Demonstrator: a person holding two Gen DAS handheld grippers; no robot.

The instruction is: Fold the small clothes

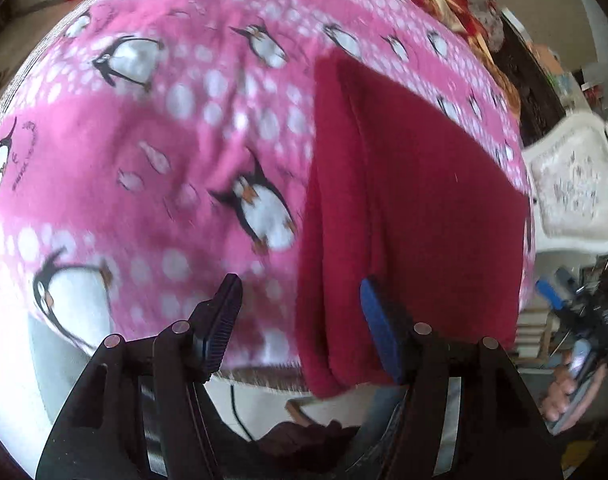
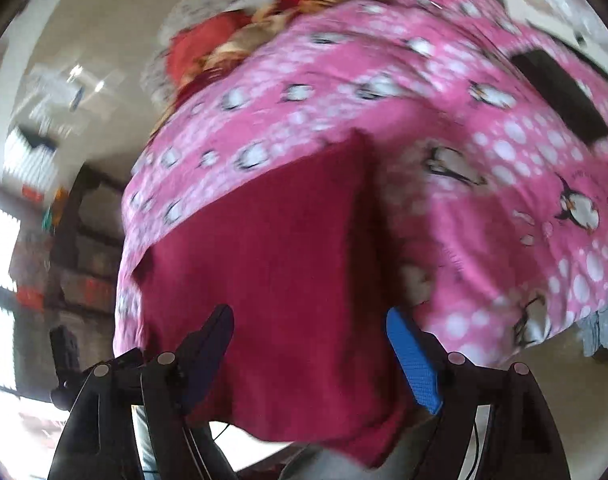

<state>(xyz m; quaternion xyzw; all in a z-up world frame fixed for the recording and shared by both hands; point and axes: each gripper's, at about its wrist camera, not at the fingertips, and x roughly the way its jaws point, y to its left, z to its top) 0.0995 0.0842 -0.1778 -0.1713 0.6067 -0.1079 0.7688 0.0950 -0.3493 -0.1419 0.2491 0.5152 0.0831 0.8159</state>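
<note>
The dark red garment (image 1: 416, 216) lies folded flat on the pink penguin-print blanket (image 1: 151, 128), its near end drooping over the table's edge at six o'clock in both wrist views. A lengthwise crease runs up it, so one fold looks done and this reads as the pause between folds.

Left gripper (image 1: 299, 320) hangs released, jaws apart: one finger over the blanket at seven o'clock, the blue pad (image 1: 378, 332) above the garment's left edge, nothing pinched. Right gripper (image 2: 310, 344) is spread wide too, fingers straddling the cloth's near end without pressing it.

Next move, by my reckoning: both grippers drop to the near hem, nip it, and carry it toward twelve o'clock for a crosswise fold, keeping the layers together.

Hard to read: motion blur smears everything, so what kind of garment it is can't be told. A dark flat object (image 2: 560, 96) at two o'clock in the right view stays unidentified, and a patterned pile (image 2: 239, 36) at eleven o'clock is just a blur.
</note>
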